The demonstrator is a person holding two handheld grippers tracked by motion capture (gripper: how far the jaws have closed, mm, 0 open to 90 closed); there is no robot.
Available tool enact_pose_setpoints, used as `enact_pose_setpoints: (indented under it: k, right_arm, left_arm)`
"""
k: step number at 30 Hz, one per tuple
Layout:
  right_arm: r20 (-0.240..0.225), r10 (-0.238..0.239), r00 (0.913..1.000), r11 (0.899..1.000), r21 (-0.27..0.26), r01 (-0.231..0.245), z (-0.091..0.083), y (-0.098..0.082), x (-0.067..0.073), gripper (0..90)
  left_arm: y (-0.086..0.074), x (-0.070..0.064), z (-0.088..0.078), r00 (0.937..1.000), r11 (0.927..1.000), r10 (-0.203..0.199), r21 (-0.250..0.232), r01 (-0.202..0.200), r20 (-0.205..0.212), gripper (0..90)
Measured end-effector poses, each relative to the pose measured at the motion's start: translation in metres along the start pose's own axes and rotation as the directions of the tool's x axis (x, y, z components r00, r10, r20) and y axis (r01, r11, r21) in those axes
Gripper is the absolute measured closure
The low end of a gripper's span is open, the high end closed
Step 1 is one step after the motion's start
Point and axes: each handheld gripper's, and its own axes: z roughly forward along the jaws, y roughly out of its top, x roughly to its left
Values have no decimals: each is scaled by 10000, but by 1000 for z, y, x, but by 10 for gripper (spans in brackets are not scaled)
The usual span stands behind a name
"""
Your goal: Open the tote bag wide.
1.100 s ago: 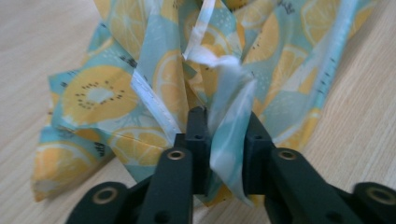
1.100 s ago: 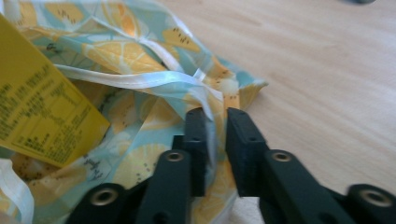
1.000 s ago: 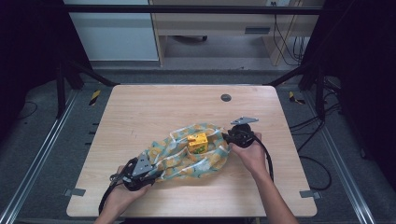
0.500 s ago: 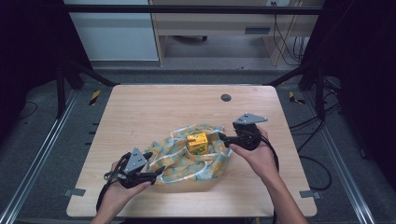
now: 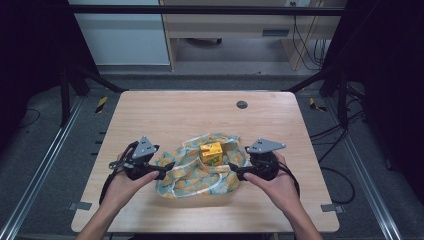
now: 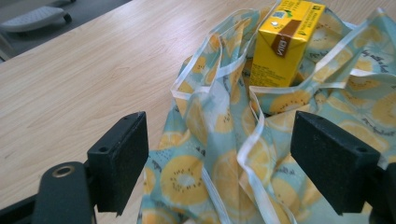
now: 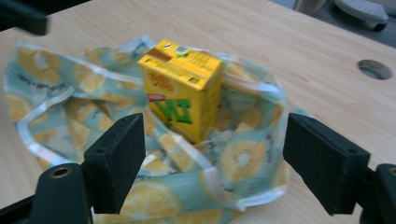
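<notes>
Light wooden table (image 5: pixel 165 115): far half bare, broad open margins left and right; small dark round grommet (image 5: pixel 242 104) near far edge; crumpled teal cloth bag with lemon print and white trim (image 5: pixel 197 172) lying near-centre, long axis left to right; yellow rectangular drink carton (image 5: pixel 211 153) upright within its folds, long axis vertical; left gripper (image 5: pixel 161 171) at bag's left end, jaws spread, grasping nothing; right gripper (image 5: pixel 237 174) at bag's right end, likewise released.
</notes>
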Motion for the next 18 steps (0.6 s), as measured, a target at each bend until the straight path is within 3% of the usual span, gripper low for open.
enact_pose_setpoints:
  k: [4,9,18]
  right_arm:
    - [-171,-272,9995,9990,340,277,11,-7,9,204]
    - [-306,-188,9994,9964,816,213,33,-21,10,190]
    - [-573,-237,9981,9878,1523,322,42,-44,15,281]
  left_arm:
    - [17,5,18,9997,9995,235,228,-232,-108,193]
    - [27,9,44,9983,9968,569,566,-564,-81,209]
    - [23,12,73,9978,9916,570,1141,-607,351,361]
